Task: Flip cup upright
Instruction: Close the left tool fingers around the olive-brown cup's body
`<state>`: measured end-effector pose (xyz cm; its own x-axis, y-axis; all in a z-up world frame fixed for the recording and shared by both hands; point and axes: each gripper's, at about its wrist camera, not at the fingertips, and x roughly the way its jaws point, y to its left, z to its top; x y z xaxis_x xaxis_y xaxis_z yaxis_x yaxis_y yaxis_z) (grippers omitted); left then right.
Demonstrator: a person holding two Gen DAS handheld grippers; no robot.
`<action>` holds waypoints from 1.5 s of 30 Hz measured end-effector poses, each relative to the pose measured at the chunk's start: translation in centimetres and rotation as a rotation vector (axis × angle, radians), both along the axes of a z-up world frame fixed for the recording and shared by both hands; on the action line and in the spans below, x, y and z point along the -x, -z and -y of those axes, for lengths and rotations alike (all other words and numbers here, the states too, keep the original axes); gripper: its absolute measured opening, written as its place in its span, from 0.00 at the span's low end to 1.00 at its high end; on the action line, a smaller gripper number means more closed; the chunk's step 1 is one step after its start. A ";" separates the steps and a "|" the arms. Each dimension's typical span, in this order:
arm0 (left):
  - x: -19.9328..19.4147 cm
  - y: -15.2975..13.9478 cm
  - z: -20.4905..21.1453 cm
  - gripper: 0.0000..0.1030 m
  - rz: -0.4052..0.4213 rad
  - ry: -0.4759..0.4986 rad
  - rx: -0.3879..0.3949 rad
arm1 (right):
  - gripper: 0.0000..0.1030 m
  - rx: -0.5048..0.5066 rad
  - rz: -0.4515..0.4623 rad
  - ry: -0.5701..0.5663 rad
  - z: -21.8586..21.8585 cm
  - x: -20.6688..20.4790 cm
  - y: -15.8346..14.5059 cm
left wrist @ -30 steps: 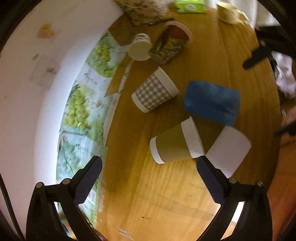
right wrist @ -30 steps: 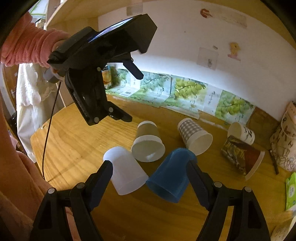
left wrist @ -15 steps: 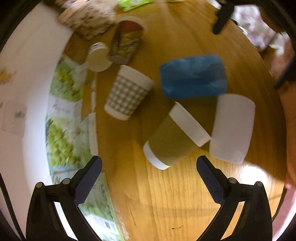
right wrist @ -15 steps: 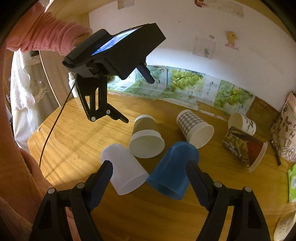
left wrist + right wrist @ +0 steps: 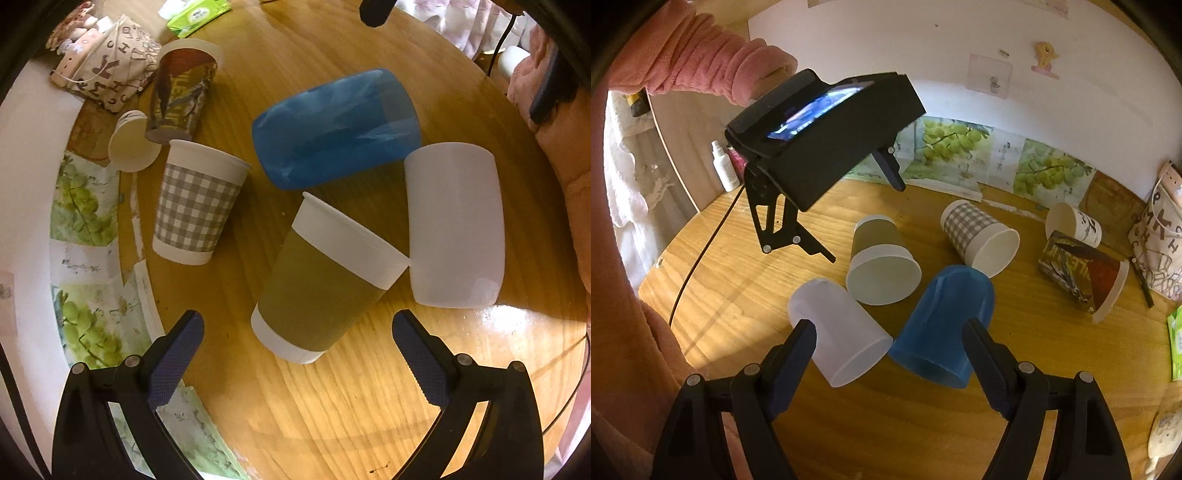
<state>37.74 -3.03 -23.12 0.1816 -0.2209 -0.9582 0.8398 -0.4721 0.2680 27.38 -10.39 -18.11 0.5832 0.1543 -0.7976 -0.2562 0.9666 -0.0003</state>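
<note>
Several cups lie on their sides on the round wooden table [image 5: 332,417]. An olive-brown paper cup [image 5: 325,284] lies just ahead of my open, empty left gripper [image 5: 295,354], base toward it. It also shows in the right wrist view [image 5: 881,258]. A white plastic cup [image 5: 456,225] and a blue plastic cup [image 5: 340,127] lie beside it. My right gripper [image 5: 890,354] is open and empty, close to the white cup [image 5: 842,338] and blue cup [image 5: 945,325]. The left gripper [image 5: 864,218] hangs above the table's left part.
A grey checked cup [image 5: 195,206], a small white cup [image 5: 131,142] and a printed cup [image 5: 181,92] lie farther back. A patterned bag [image 5: 107,74] and green packet [image 5: 197,14] sit at the far edge. Grape pictures [image 5: 1049,171] line the wall.
My left gripper has swung around and dropped closer to the olive-brown cup, which now fills more of its view. My right gripper has held nearly still.
</note>
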 end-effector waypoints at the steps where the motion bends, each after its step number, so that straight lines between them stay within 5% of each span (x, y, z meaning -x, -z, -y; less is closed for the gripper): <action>1: 0.0 0.2 0.1 0.96 -0.009 0.004 -0.008 | 0.79 0.001 -0.002 0.004 -0.1 0.0 0.0; 11: 0.5 2.2 0.6 0.83 -0.046 0.047 -0.082 | 0.79 -0.005 -0.014 0.060 0.3 0.2 0.4; 18: 0.9 3.0 0.9 0.59 -0.055 0.052 -0.124 | 0.79 -0.005 -0.019 0.068 0.3 0.2 0.4; 25: 0.7 3.1 1.2 0.59 -0.088 0.029 -0.123 | 0.79 -0.017 -0.018 0.091 0.4 0.6 0.4; 45: -6.0 -1.3 2.8 0.58 -0.370 -0.384 -0.060 | 0.79 -0.059 0.002 0.171 1.4 1.7 -0.1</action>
